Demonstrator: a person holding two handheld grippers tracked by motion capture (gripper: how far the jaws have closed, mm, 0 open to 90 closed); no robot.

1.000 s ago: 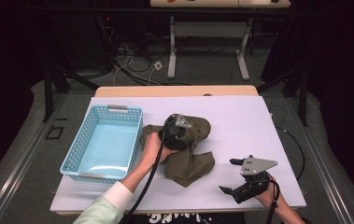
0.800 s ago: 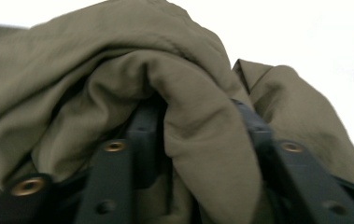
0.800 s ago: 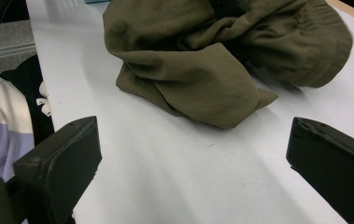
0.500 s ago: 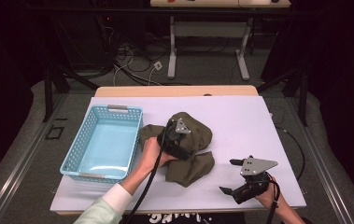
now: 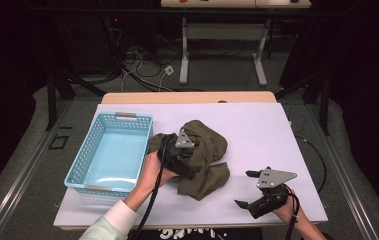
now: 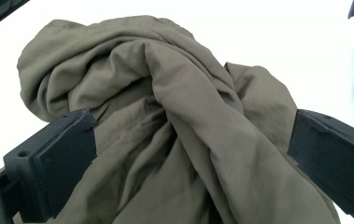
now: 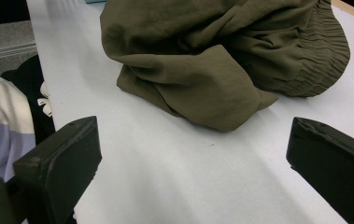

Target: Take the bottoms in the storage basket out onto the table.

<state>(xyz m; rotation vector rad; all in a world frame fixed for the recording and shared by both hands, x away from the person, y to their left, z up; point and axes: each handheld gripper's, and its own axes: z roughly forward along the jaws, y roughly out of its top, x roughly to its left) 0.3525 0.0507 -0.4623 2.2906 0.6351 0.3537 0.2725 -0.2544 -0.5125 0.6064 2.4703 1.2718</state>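
Between the two black jaws of the left gripper, which stand wide apart, a thick fold of the crumpled olive-green cloth garment bulges up; the fabric fills the gap and presses against the inner face of each jaw, though the jaws are not closed on it. In the high view, the left gripper sits on the near left part of the garment, held by the person's left hand with its white sleeve coming in from the bottom edge.

The right gripper also has its jaws spread wide, with only bare tabletop between them; the garment lies ahead of them, near but apart. In the high view the right gripper rests near the front right of the white table, well to the right of the cloth.

The garment lies bunched at the table's middle, its left edge just beside the light blue perforated plastic basket, which stands at the table's left side.
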